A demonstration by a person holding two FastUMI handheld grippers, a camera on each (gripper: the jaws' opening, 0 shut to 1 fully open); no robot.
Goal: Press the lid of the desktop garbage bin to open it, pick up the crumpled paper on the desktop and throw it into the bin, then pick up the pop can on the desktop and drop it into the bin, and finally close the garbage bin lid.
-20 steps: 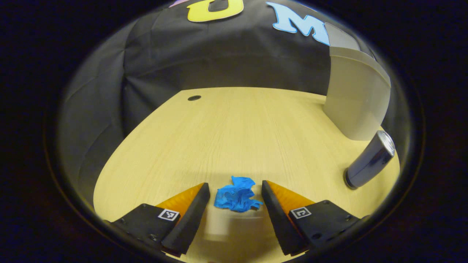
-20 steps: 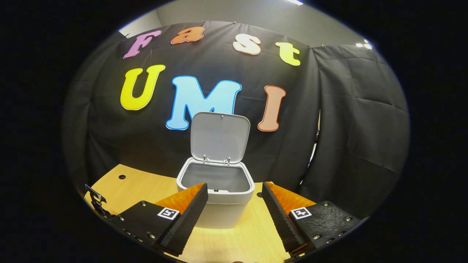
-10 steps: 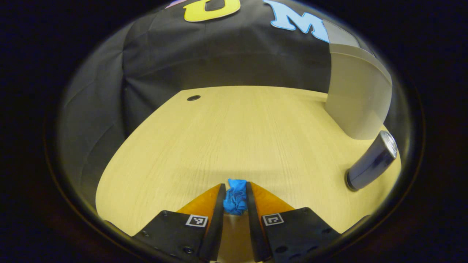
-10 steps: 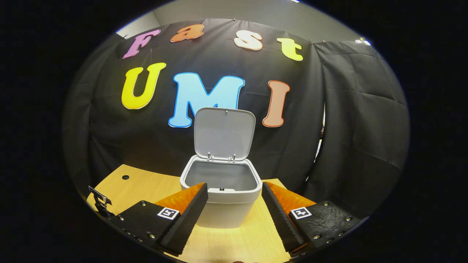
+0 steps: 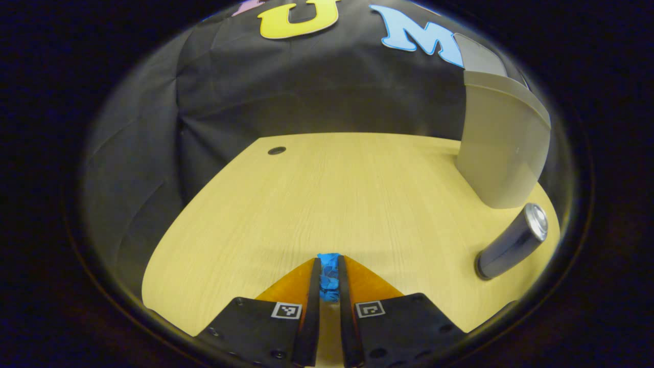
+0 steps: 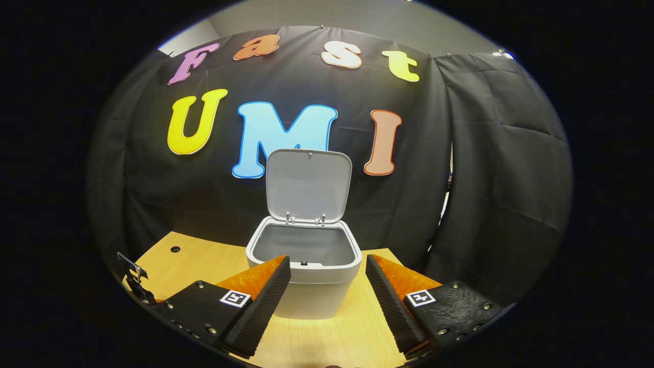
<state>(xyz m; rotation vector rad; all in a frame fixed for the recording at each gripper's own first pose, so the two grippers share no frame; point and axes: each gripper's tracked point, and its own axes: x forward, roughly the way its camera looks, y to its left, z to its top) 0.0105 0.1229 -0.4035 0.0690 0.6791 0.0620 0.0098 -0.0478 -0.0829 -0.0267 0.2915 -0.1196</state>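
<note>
Left gripper (image 5: 328, 266) clenched on blue crumpled paper (image 5: 328, 273), right gripper (image 6: 327, 271) spread wide, empty; lift straight, keep squeeze, carry over open garbage bin (image 6: 306, 286) before release.

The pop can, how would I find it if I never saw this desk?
Find the pale wooden desk, then the grey plastic bin at its far right. Just in front stands a dark cylindrical pop can with a shiny silver top, the only metal thing there.
</note>
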